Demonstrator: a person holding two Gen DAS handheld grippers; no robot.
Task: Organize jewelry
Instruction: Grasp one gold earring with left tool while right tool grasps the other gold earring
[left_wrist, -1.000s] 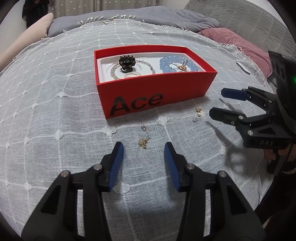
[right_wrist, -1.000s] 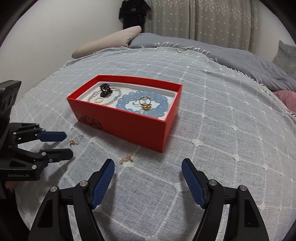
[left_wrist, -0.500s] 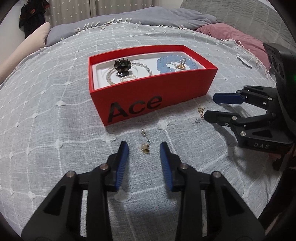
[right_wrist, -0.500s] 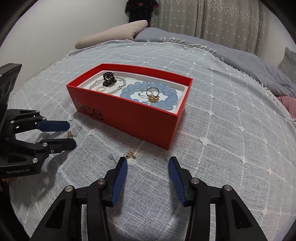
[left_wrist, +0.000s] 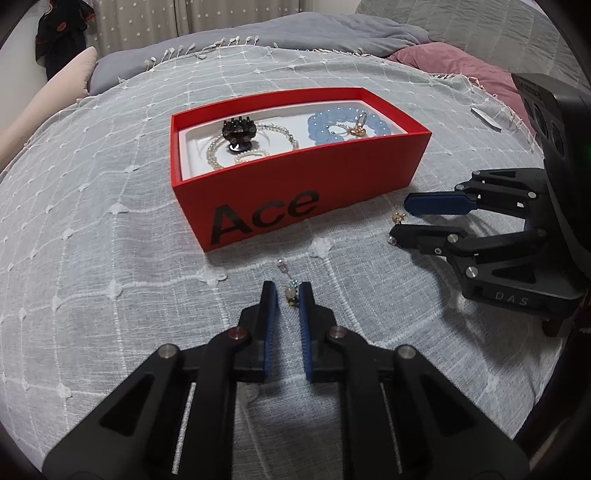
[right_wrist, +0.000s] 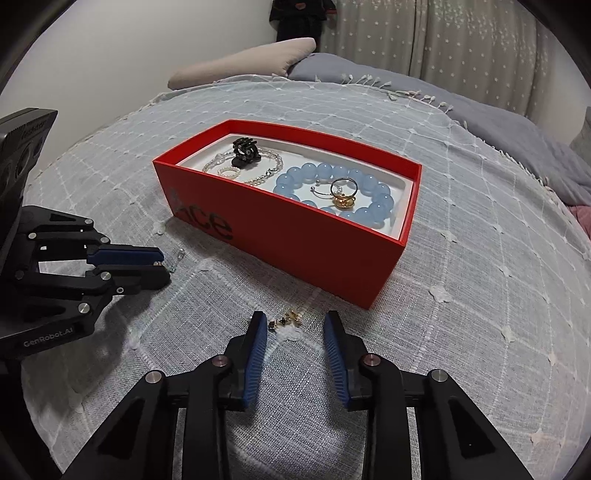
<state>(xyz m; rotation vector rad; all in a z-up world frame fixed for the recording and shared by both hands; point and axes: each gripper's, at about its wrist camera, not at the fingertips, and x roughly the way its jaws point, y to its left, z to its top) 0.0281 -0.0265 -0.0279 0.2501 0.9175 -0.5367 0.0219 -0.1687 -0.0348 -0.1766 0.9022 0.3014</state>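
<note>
My left gripper (left_wrist: 284, 295) is nearly closed around an earring (left_wrist: 290, 293) before the red box (left_wrist: 295, 192). My right gripper (right_wrist: 293, 325) gapes wide around another earring (right_wrist: 286, 318), gripping nothing.

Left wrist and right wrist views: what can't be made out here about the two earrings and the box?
- Left gripper: whether its fingers touch the earring between them; too small in either view.
- Right gripper: second earring's shape; too small, and the fingers partly cover it in the left wrist view.
- Red box: near strip of its floor, hidden by the front wall in both views.
- First letter of "Ace", smudged in the right wrist view.
</note>
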